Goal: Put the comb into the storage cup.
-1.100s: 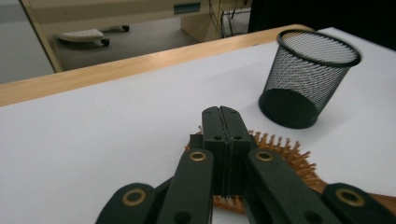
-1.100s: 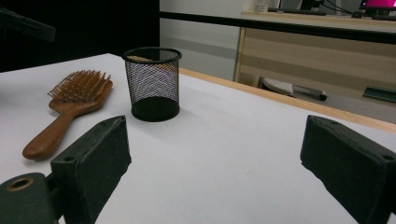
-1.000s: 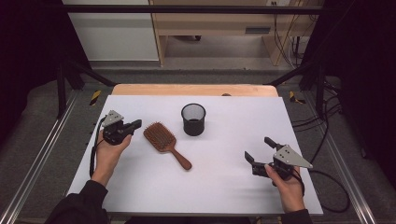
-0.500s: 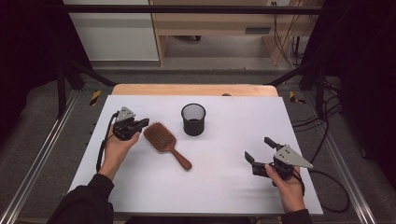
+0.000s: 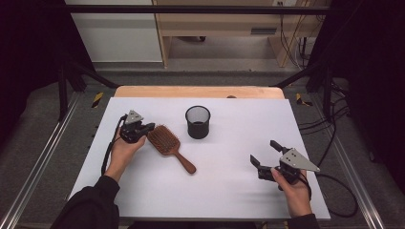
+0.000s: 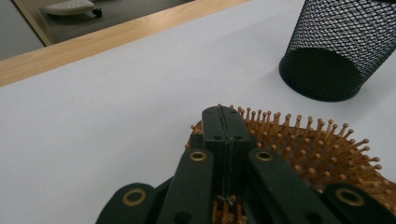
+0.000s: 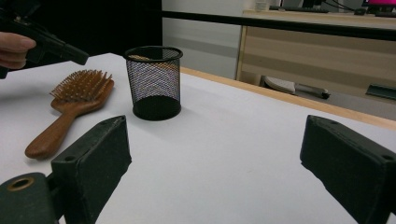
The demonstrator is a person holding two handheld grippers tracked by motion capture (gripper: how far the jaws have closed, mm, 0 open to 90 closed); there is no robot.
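Note:
A wooden hairbrush (image 5: pixel 165 141) lies bristles up on the white table, its handle pointing toward the near right. My left gripper (image 5: pixel 151 127) is shut with nothing between its jaws, and its tips hang just over the far left edge of the brush head. In the left gripper view the closed jaws (image 6: pixel 228 114) sit above the bristles of the hairbrush (image 6: pixel 322 151). My right gripper (image 5: pixel 263 151) rests open at the near right, well clear of the brush. From the right gripper view its open jaws (image 7: pixel 215 135) frame the hairbrush (image 7: pixel 79 95) and the left gripper (image 7: pixel 77 57) above it.
A black mesh cup (image 5: pixel 197 122) stands upright just right of the brush head, also in the left gripper view (image 6: pixel 345 46) and the right gripper view (image 7: pixel 154 81). The white table (image 5: pixel 215 191) has a wooden strip (image 5: pixel 200 91) along its far edge. Metal rails flank both sides.
My left gripper has moved right and slightly down, from left of the brush to over the edge of its head. The right gripper has stayed still.

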